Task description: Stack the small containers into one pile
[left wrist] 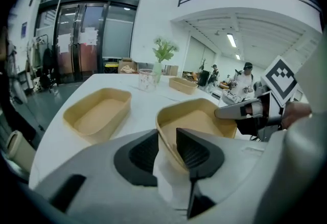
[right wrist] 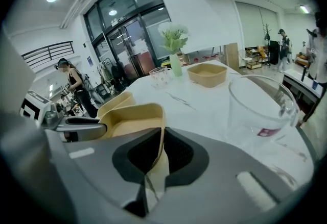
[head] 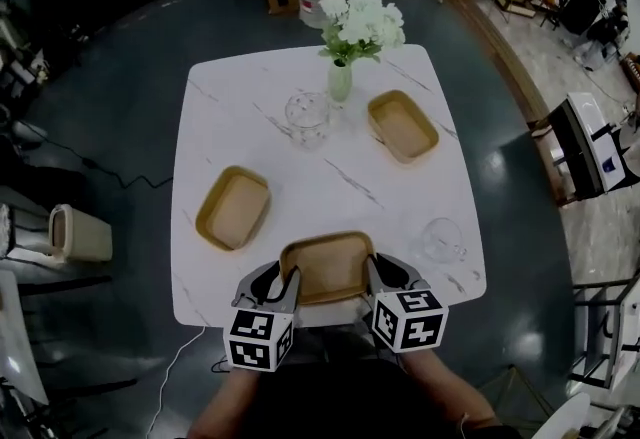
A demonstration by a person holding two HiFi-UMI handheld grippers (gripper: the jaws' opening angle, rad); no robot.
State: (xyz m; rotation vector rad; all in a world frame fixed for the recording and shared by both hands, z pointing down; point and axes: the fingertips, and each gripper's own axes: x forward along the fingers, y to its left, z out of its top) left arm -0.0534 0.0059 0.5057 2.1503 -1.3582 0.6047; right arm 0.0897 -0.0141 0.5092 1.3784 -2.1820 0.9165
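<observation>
Near container (head: 325, 267): left gripper (head: 284, 279) jaws clamp its left wall; right gripper (head: 379, 273) jaws (nearly together) its right.

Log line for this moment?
left gripper: shut on near container | right gripper: shut on it | other two containers: apart on table

White marble table (head: 430, 127) carries a flower vase (head: 341, 79), a glass jar (head: 307, 117) just beside it, and a clear cup (head: 440, 240) near the right edge.

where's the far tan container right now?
Head view: the far tan container sits on the table's far right part, just right of the flower vase and the glass jar, touching neither.
</observation>
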